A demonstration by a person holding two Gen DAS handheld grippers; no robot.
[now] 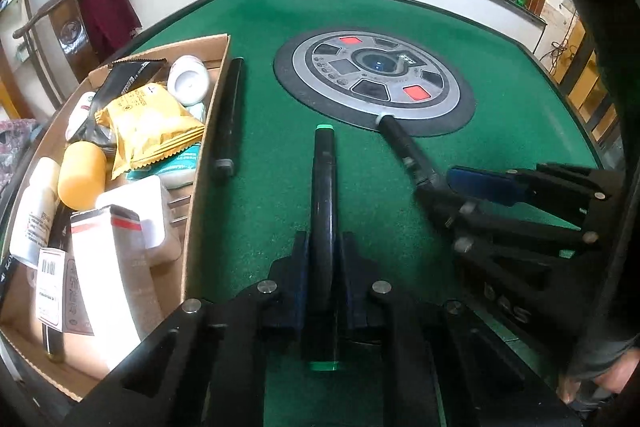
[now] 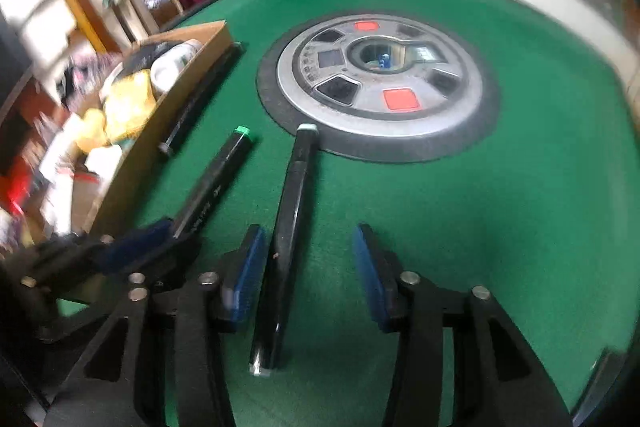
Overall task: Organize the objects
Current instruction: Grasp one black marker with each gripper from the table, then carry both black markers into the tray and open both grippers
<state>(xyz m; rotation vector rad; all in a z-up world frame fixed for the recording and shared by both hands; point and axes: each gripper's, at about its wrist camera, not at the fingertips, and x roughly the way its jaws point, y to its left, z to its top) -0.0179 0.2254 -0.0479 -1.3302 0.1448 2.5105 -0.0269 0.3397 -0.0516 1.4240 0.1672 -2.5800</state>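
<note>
My left gripper [image 1: 323, 259] is clamped on a black marker with green end caps [image 1: 323, 195], its pads pressed against the barrel on both sides; the marker points away from me over the green felt table [image 1: 500, 99]. From the right wrist view the same marker [image 2: 218, 179] slants up to the right out of that gripper [image 2: 168, 227].

My right gripper [image 2: 308, 275] stands wide. A second black marker with a pale cap [image 2: 290, 227] lies on the felt between its blue pads [image 2: 246, 267], close against the left pad and well apart from the right one. I cannot tell whether the left pad touches it. Its far end reaches the dark rim of the round grey control panel [image 2: 376, 83] set in the middle of the table. In the left wrist view this marker [image 1: 404, 143] runs from that rim toward the right gripper [image 1: 448, 187].

A third black marker [image 1: 230, 115] lies on the felt just beside the right wall of the cardboard box [image 1: 208, 147] at the left. Inside the box I see a yellow snack packet [image 1: 152, 123], a white cup [image 1: 188, 79], a yellow egg-shaped thing [image 1: 82, 175] and a white plug adapter [image 1: 140, 211], among other packages.
</note>
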